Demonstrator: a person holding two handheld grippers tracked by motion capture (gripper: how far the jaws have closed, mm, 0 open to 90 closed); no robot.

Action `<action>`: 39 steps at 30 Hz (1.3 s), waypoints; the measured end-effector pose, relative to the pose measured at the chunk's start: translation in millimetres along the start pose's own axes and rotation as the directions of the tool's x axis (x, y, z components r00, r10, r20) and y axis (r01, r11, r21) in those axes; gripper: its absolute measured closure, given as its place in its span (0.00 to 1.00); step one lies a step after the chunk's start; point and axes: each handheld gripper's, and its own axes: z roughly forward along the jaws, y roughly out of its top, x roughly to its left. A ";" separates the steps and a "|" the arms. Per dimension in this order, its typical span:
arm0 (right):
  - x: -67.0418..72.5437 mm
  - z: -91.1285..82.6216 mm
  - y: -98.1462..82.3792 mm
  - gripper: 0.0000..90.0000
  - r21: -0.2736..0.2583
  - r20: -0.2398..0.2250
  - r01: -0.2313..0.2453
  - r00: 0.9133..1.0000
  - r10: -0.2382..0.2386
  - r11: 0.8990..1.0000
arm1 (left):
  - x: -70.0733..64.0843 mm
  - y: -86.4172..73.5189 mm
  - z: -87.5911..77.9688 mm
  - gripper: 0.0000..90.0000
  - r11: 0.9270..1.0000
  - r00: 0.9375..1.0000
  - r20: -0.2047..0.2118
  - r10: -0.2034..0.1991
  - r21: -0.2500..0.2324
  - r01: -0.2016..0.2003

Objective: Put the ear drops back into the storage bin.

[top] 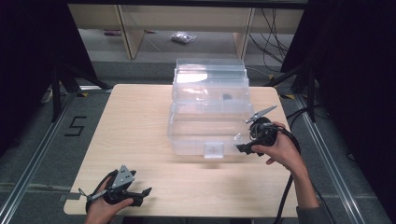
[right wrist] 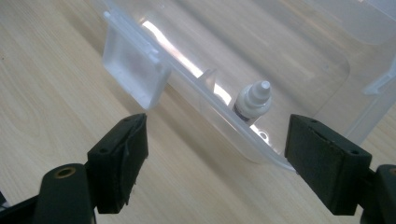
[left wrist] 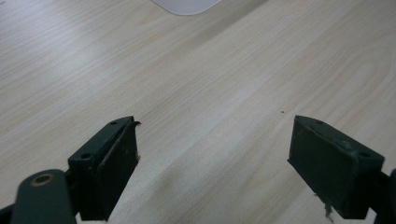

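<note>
A clear plastic box (top: 208,123) with its lid raised stands on the far half of the wooden table (top: 140,140). Its front latch tab (top: 214,150) (right wrist: 135,70) points toward me. A small white dropper bottle (right wrist: 252,100) (top: 237,137) stands inside, against the front wall near the right corner. My right gripper (top: 243,148) (right wrist: 217,163) hovers open at that front right corner, jaws empty, the box rim between them. My left gripper (top: 142,192) (left wrist: 215,168) rests open near the table's front left edge, over bare wood.
A small dark item (top: 227,97) lies in the box's rear part. Black stands (top: 58,88) flank the table. A shelf frame (top: 130,32) and a plastic bag (top: 183,37) sit on the floor beyond. Cables (top: 275,42) trail at the back right.
</note>
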 end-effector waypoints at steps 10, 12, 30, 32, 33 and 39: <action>6.5 -4.9 -10.3 0.25 -0.029 0.017 0.004 1.000 -0.003 1.000 | 0.0 0.0 0.0 0.17 1.000 1.000 0.000 -0.001 0.000 0.001; 6.9 -4.0 -12.7 0.25 -0.043 0.014 0.012 1.000 -0.011 0.999 | 0.2 0.3 -0.4 0.17 1.000 1.000 0.001 0.004 0.004 -0.004; 18.8 7.8 -29.9 0.25 -0.116 -0.003 0.065 0.998 -0.066 0.991 | -0.3 0.4 -1.2 0.17 1.000 1.000 0.005 0.004 0.001 -0.004; 20.5 7.6 -30.9 0.25 -0.109 -0.012 0.053 0.998 -0.055 0.993 | 0.1 0.6 -0.8 0.17 1.000 1.000 -0.001 0.008 0.003 -0.008; 21.0 8.0 -31.6 0.25 -0.118 -0.012 0.048 0.999 -0.049 0.992 | 0.1 0.7 -1.0 0.17 1.000 1.000 -0.001 0.008 0.002 -0.008; 22.2 9.8 -35.7 0.24 -0.114 -0.015 0.042 0.999 -0.044 0.993 | -0.6 1.0 -1.8 0.17 1.000 1.000 0.010 0.007 -0.002 -0.007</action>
